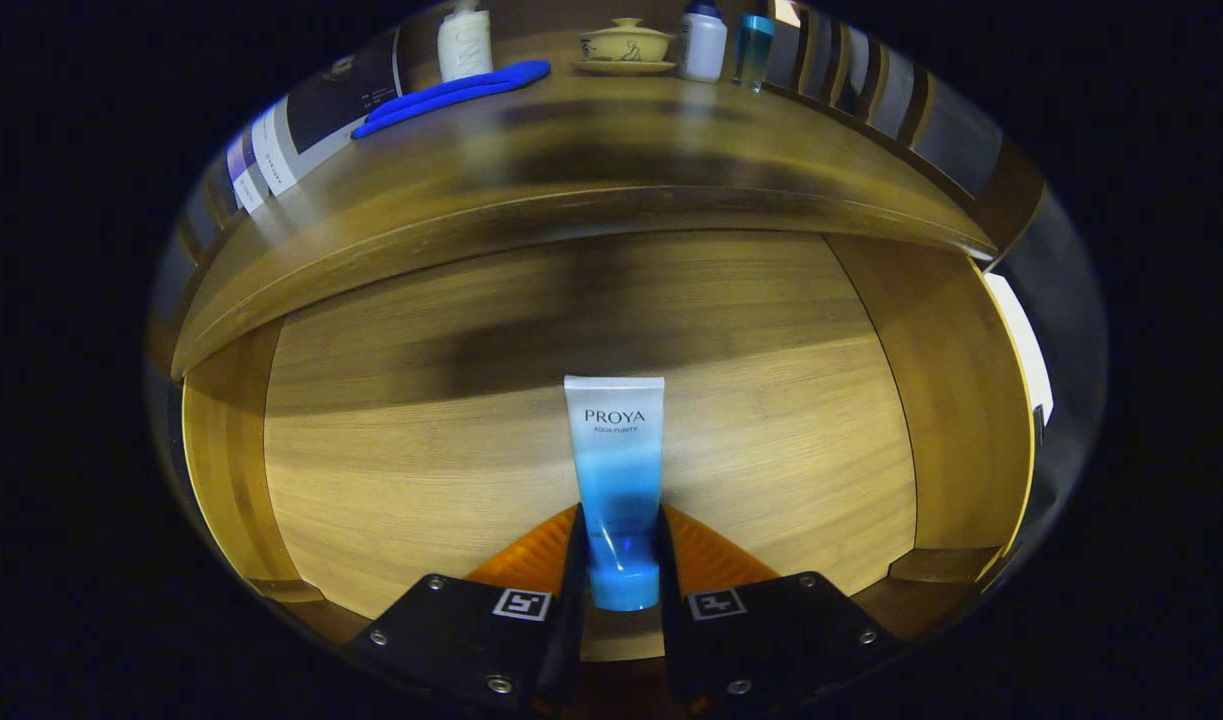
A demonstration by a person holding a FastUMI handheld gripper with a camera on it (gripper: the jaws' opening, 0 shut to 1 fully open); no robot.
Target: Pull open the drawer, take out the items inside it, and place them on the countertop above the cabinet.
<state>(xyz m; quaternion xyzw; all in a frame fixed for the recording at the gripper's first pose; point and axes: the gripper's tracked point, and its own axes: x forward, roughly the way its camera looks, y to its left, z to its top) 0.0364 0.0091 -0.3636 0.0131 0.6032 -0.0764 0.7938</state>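
The hand-held gripper (pixel 621 560) clamps a smooth white-to-blue plastic tube (pixel 616 470) near its cap, over the wood-grain drawer (pixel 421 450).

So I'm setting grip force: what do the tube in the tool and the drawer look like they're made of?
The tube looks like soft glossy plastic: a white-to-blue fade, highlights near its blue cap, a flat crimped far end. The tool has both fingers pressed on its lower part. The drawer floor and walls look like wood or wood-look laminate, satin finish: the grain lines show, but which it is stays open.
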